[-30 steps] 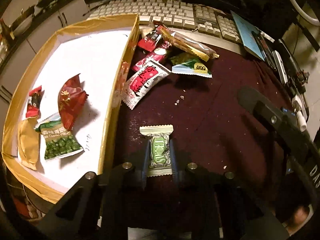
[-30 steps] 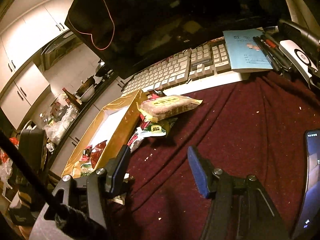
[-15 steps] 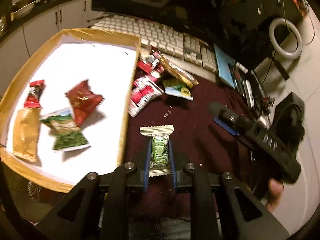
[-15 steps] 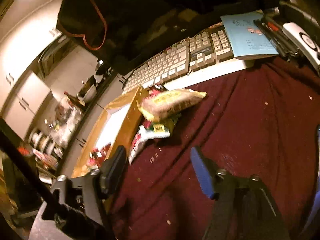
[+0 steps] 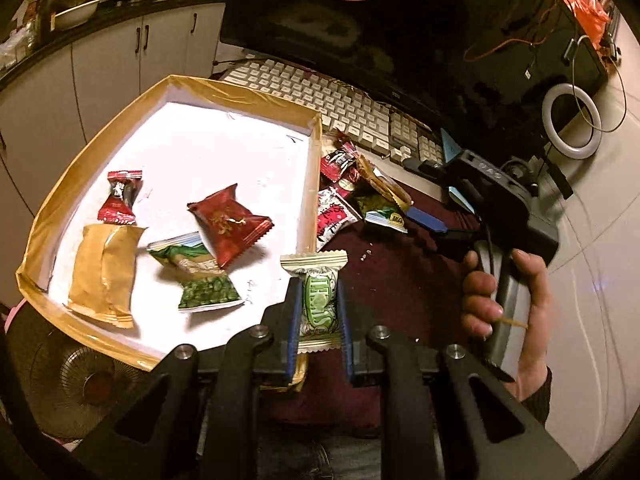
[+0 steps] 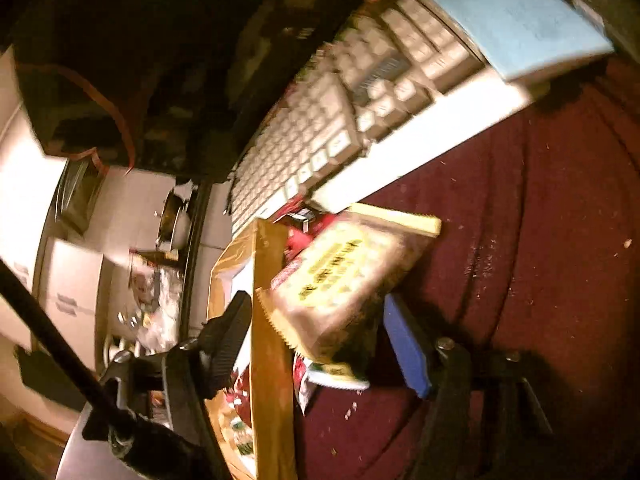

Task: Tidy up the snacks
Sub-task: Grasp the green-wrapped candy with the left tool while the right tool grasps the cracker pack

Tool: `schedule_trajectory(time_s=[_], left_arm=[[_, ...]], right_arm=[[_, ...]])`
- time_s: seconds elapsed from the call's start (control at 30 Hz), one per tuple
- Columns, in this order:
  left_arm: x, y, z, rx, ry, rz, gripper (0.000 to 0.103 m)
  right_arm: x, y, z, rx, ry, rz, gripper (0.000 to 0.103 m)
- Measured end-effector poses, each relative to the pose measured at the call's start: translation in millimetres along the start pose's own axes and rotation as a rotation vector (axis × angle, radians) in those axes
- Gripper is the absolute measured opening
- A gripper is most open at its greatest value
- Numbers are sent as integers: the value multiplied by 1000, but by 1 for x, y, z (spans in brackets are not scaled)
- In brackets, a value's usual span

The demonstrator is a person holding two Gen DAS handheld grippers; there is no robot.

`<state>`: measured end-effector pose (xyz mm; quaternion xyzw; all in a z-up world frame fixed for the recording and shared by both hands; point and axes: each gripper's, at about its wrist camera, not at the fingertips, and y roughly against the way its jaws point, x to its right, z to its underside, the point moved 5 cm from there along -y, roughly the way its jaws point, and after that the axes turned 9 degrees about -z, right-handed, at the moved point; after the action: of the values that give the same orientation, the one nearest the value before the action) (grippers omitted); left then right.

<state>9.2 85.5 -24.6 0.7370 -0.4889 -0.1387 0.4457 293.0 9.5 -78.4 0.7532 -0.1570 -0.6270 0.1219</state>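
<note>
Clamped between the blue-padded fingers of the left gripper [image 5: 319, 312] is a small green-and-cream wrapped candy [image 5: 318, 300], held above the near right edge of the shallow gold-rimmed cardboard tray [image 5: 60, 184], its crimped top end sticking out past the fingertips. On the tray's white floor lie four snacks: a small red twist-wrapped candy [image 5: 120, 198] toward the far left, a flat tan packet [image 5: 105, 270] at the near left corner, a dark red foil pillow packet [image 5: 229, 222] in the middle, and a green pea packet [image 5: 198, 280] partly tucked under it.

Just outside the tray's right wall, on the maroon cloth [image 5: 400, 280], sits a loose heap of snacks: a red-and-white sachet [image 5: 332, 218], a small red-and-black packet [image 5: 338, 162], a long clear-and-yellow biscuit bar [image 6: 348, 280] and a green packet with a white end [image 5: 382, 212] beneath it. Crumbs dot the cloth near the heap.

Right gripper [image 6: 316, 328], held in the person's right hand [image 5: 508, 300], has its jaws spread wide on either side of the biscuit bar's near end, one finger over the tray wall, the blue-padded one close beside the bar; the blurred view does not show whether either pad touches it. Behind the heap runs a beige keyboard [image 5: 332, 100], with a light blue booklet [image 6: 500, 12] at its far right end.
</note>
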Motion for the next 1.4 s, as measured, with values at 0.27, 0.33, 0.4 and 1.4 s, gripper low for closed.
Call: schedule_trajectory(time_s=[0.27, 0.33, 0.4, 1.4], left_arm=[[-2, 1, -1, 2, 4, -1, 18], [-3, 1, -2, 1, 2, -2, 18], [-3, 1, -2, 4, 3, -5, 18], [-33, 5, -19, 26, 73, -24, 18]], right_arm=[[20, -11, -5, 23, -112, -63, 27], [21, -8, -7, 37, -100, -75, 23], [17, -3, -7, 54, -82, -102, 19], [-67, 55, 30, 224, 297, -116, 17]])
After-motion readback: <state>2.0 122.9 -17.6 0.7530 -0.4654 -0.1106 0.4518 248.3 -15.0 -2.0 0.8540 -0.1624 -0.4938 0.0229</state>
